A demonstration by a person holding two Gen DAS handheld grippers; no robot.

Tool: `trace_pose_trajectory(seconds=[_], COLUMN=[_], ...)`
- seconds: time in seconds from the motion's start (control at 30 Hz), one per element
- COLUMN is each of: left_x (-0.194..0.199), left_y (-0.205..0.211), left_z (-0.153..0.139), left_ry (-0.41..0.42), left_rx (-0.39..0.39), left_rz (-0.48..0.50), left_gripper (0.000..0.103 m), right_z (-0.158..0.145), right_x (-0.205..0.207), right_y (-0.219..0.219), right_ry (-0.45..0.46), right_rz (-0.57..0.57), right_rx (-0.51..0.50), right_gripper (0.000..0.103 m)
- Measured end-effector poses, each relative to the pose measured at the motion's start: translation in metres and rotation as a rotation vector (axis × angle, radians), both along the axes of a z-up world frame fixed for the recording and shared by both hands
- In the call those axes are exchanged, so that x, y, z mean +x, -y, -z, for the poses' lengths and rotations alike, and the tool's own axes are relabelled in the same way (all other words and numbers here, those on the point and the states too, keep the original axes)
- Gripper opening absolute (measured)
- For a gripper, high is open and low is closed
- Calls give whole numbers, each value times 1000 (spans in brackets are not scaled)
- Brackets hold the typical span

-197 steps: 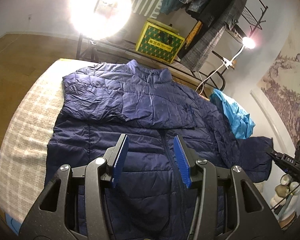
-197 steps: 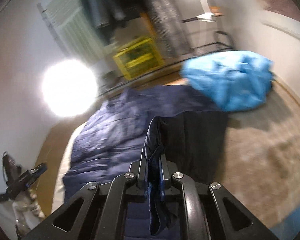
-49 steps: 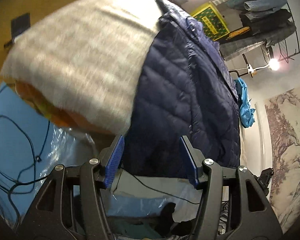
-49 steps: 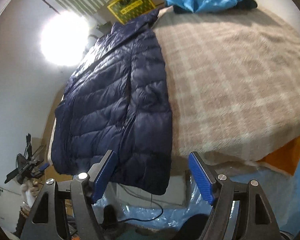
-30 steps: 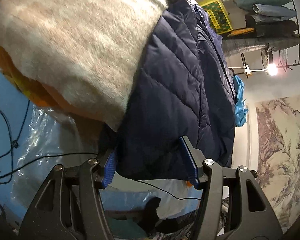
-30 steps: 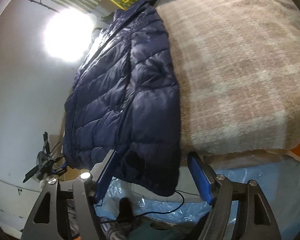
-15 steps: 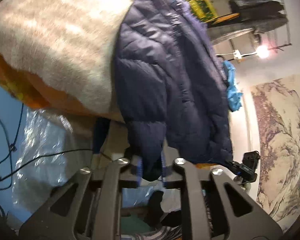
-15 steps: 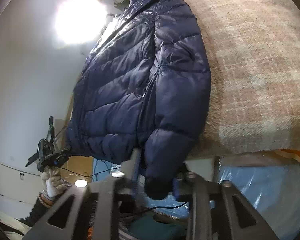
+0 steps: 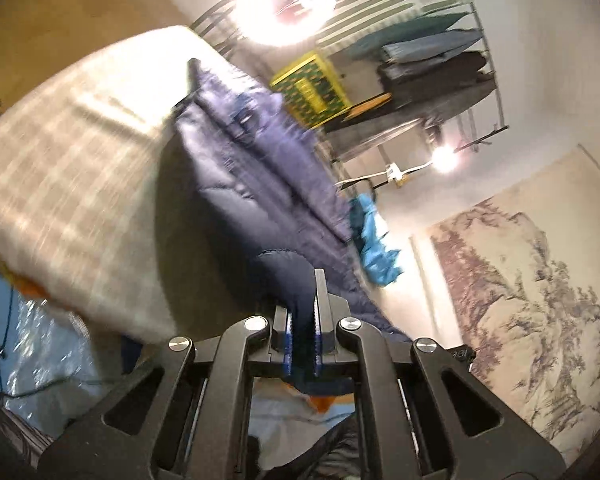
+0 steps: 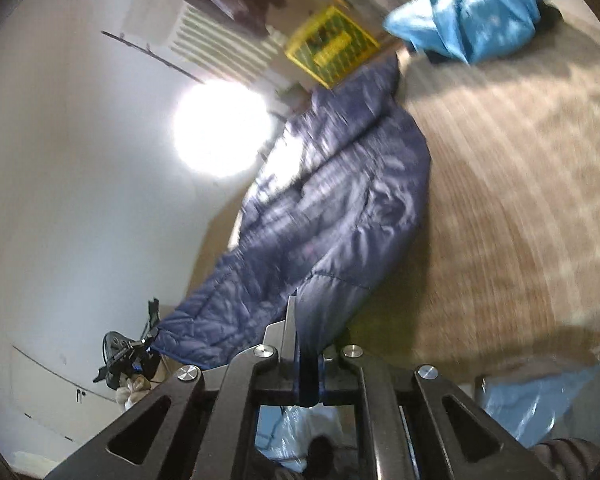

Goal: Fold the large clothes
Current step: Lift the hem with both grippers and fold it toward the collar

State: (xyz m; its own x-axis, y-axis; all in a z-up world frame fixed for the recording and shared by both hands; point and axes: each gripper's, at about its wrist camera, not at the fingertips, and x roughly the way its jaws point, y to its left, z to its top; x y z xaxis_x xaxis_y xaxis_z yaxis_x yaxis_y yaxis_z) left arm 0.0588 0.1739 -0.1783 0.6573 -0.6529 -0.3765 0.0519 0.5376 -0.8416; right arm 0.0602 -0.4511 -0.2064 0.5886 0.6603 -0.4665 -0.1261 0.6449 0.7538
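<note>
A navy puffer jacket point(image 9: 244, 172) lies lengthwise on the plaid bed cover point(image 9: 68, 168), sleeves folded in. My left gripper point(image 9: 302, 312) is shut on one bottom hem corner, lifted above the bed's near edge. My right gripper point(image 10: 306, 328) is shut on the other hem corner of the jacket point(image 10: 332, 216), also raised off the cover point(image 10: 520, 200). The hem hangs between both grippers; the collar end rests on the bed. Both views are motion-blurred.
A crumpled light blue garment point(image 10: 472, 20) lies at the far corner of the bed. A yellow crate point(image 9: 308, 88) and a rack of clothes point(image 9: 428, 60) stand behind the bed. A bright lamp point(image 9: 284, 0) glares. Blue plastic and cables point(image 9: 28, 340) lie on the floor below.
Both grippers closed on the jacket's hem corners hanging over the bed edge, then lifted them up and toward the collar end. The hem now stands off the cover.
</note>
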Motion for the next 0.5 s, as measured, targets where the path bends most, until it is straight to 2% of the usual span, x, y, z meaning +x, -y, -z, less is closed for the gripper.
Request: trace_pose_trajectory(seconds=[0.17,0.33,0.5], left_x=[25,53,92], left_y=[-3,-7,-5], left_z=[-31,-54,-74], left_ry=[58,94,119], left_rx=[11,12,54], left_rz=[-18,-29,-37], left_gripper=[5,4,4], right_z=[-38,-57,-75], right_x=[14,31,58], right_y=[-3,3,6], right_ry=[81,101,127], right_rz=[38,63,83], right_rx=[2,24,16], right_gripper=[3,3,3])
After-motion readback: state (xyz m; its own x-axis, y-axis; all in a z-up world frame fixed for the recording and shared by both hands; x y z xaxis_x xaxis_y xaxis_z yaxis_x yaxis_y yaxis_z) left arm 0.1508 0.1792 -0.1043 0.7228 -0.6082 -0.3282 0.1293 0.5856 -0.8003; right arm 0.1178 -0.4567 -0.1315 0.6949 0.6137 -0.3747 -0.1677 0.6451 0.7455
